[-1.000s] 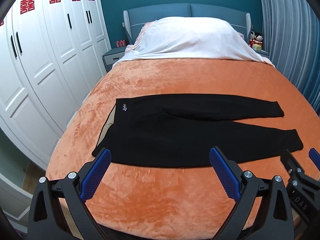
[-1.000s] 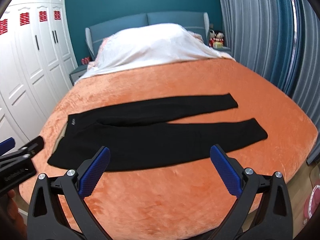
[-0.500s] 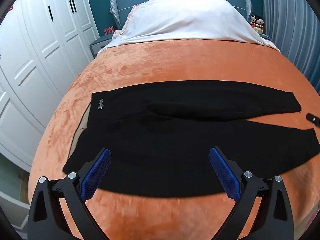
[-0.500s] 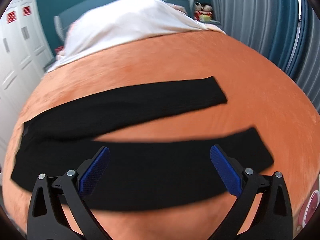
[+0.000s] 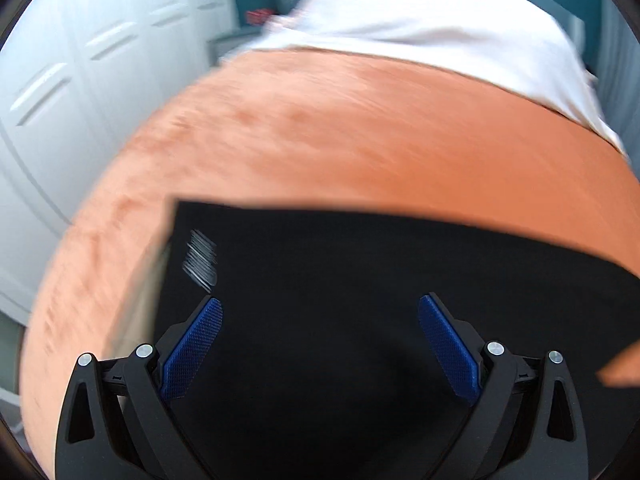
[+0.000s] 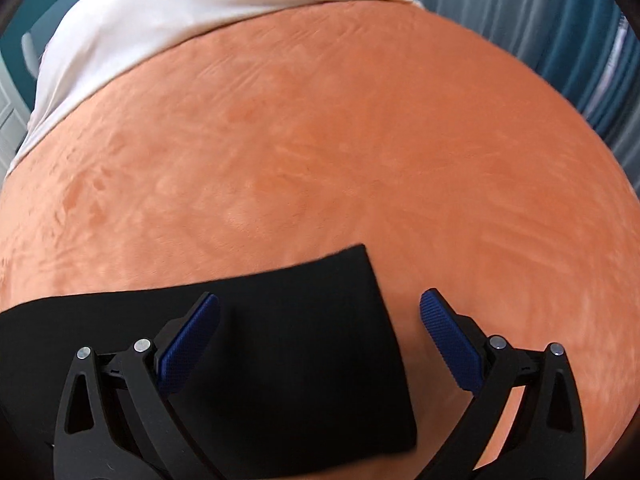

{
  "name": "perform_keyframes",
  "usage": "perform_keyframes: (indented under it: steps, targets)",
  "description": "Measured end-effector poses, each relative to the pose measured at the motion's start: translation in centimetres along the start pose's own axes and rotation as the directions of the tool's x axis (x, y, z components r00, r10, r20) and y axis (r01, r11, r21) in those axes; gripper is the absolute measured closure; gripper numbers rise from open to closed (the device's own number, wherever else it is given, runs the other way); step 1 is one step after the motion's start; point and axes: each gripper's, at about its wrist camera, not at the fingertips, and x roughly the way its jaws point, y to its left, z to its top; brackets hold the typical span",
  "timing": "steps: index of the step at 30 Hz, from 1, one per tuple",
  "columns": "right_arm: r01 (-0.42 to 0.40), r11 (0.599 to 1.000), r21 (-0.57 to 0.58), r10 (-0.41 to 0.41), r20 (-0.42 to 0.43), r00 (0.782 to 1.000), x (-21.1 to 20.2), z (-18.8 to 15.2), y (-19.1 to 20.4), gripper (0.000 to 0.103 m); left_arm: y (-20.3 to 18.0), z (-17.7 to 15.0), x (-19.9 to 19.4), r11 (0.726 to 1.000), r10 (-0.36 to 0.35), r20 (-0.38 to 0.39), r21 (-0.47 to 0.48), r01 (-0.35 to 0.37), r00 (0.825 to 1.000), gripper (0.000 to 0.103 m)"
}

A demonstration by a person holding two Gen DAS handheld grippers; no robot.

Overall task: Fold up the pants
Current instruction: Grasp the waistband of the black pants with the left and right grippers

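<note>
Black pants (image 5: 340, 280) lie flat on the orange blanket (image 5: 320, 132). In the left wrist view their waist end with a small white logo (image 5: 200, 260) fills the lower frame, and my left gripper (image 5: 320, 316) hovers open just over it, blue pads spread wide. In the right wrist view the cuff end of a pant leg (image 6: 304, 320) sits between the fingers of my right gripper (image 6: 319, 312), which is open and close above it. Nothing is held by either gripper. The left view is motion-blurred.
The orange blanket (image 6: 320, 140) covers the whole bed, with a white duvet (image 5: 420, 16) at the head. White wardrobe doors (image 5: 80, 60) stand left of the bed. Blue-grey curtains (image 6: 560, 32) hang on the right.
Both grippers have dropped forward and down toward the pants: the left now over the waist, the right over a leg cuff. The pants have not moved.
</note>
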Motion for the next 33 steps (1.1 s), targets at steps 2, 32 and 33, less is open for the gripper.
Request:
perform_keyframes:
  steps: [2,32,33]
  targets:
    - [-0.019,1.0,-0.023,0.019,-0.012,1.0,1.1,-0.1,0.2,0.01,2.8,2.4,2.6,0.996,0.095,-0.009,0.002,-0.094,0.995,0.006]
    - [-0.333,0.921,-0.202,0.383,0.316,0.868,-25.5,-8.9,-2.3,0.092,15.7,-3.0,-13.6,0.885,-0.451,0.04,-0.112,0.453,0.892,0.083]
    - [-0.327,0.924,-0.2,0.377,0.313,0.872,-25.9,-9.9,-2.8,0.092,16.4,-4.8,-14.1,0.895,-0.433,0.023,-0.108,0.433,0.901,0.083]
